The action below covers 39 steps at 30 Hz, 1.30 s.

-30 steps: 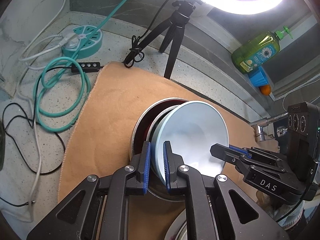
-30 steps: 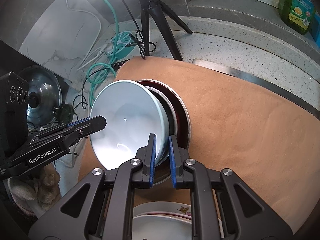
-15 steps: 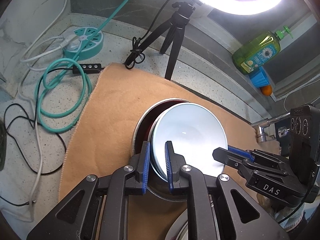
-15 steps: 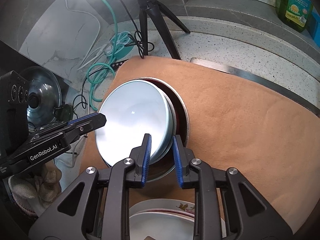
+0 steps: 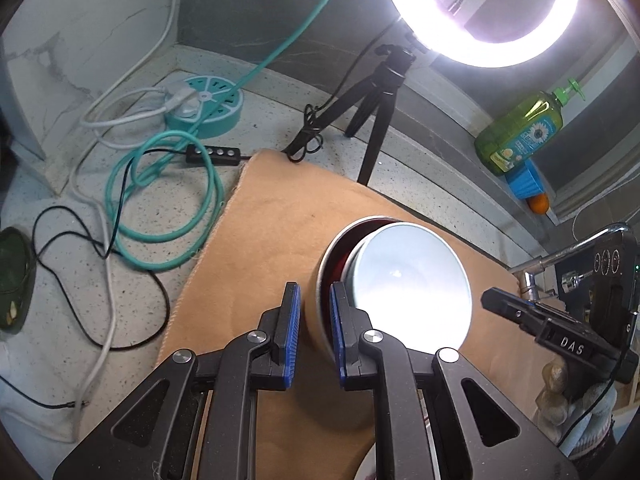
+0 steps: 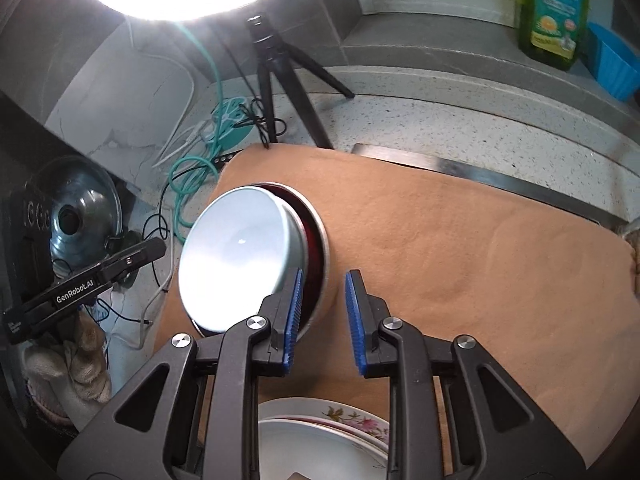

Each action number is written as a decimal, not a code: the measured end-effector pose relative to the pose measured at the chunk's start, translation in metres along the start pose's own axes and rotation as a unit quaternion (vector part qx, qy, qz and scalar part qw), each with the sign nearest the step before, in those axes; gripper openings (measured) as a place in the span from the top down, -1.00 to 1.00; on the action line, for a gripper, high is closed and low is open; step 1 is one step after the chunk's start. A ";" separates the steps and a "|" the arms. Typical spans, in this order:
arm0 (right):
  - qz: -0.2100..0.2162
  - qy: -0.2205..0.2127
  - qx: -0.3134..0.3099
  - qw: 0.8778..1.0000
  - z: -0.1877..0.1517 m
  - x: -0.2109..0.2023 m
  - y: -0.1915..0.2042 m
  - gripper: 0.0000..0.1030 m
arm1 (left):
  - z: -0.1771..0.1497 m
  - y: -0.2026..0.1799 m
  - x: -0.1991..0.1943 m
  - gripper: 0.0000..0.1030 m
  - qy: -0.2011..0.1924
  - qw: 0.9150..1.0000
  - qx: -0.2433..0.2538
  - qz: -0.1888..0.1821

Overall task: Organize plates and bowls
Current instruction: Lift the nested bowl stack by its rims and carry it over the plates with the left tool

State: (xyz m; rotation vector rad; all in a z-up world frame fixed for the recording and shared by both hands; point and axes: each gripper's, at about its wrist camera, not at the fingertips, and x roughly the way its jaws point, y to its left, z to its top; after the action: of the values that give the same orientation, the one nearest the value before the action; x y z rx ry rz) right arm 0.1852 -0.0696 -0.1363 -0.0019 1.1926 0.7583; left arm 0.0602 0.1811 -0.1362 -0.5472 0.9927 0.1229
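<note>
A pale blue bowl (image 5: 412, 284) sits nested in a stack with a dark red bowl and a metal outer bowl (image 5: 320, 308) on the tan cloth; it also shows in the right wrist view (image 6: 236, 256). My left gripper (image 5: 314, 328) is open, its fingers straddling the stack's near rim without clamping. My right gripper (image 6: 322, 312) is open, its fingers on either side of the metal bowl's wall (image 6: 326, 280). A stack of white floral plates (image 6: 324, 440) lies just below the right gripper.
A ring light on a black tripod (image 5: 380, 92) stands behind the cloth (image 6: 460, 260). Teal and white cables and a teal power hub (image 5: 204, 108) lie at left. A green soap bottle (image 5: 520, 136) and a blue cup stand on the ledge. A faucet (image 5: 560, 256) is at right.
Both grippers let go of the pale blue bowl's rim and opened. The bowl dropped from tilted to nested in the stack. Both grippers pulled back slightly.
</note>
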 end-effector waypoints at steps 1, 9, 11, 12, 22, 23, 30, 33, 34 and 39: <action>0.001 0.000 0.004 1.000 -0.001 0.000 -0.003 0.57 | -0.001 0.002 0.001 0.75 0.002 1.000 -0.002 -0.001; 0.017 0.011 0.031 0.999 -0.003 0.011 -0.016 0.57 | -0.008 0.005 0.014 0.75 0.011 1.000 -0.012 -0.003; 0.023 0.016 0.038 0.999 -0.004 0.015 -0.017 0.57 | -0.008 0.003 0.018 0.75 0.014 1.000 -0.011 -0.003; 0.028 0.018 0.042 0.999 -0.004 0.017 -0.017 0.57 | -0.009 0.003 0.020 0.75 0.015 1.000 -0.010 -0.003; 0.039 0.031 0.050 0.998 -0.001 0.033 -0.014 0.57 | -0.010 0.000 0.026 0.75 0.020 1.000 -0.004 -0.003; 0.038 0.032 0.050 0.997 -0.001 0.034 -0.013 0.57 | -0.010 0.000 0.027 0.75 0.021 1.000 -0.003 -0.002; 0.032 0.045 0.043 0.998 -0.001 0.045 -0.007 0.57 | -0.010 0.000 0.038 0.75 0.035 0.999 -0.002 -0.006; 0.035 0.052 0.039 0.997 -0.002 0.048 -0.004 0.66 | -0.011 -0.001 0.042 0.76 0.042 0.999 -0.001 -0.010; 0.034 0.052 0.039 0.997 -0.002 0.048 -0.003 0.71 | -0.011 -0.001 0.043 0.77 0.042 0.999 0.000 -0.010; 0.024 0.049 0.031 0.998 -0.002 0.047 0.002 0.77 | -0.010 -0.004 0.042 0.80 0.045 0.999 0.009 -0.009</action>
State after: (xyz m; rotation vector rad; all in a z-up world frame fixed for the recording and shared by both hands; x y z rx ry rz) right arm 0.1901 -0.0444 -0.1756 0.0423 1.3130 0.7699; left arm 0.0764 0.1667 -0.1734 -0.5485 1.0747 0.0732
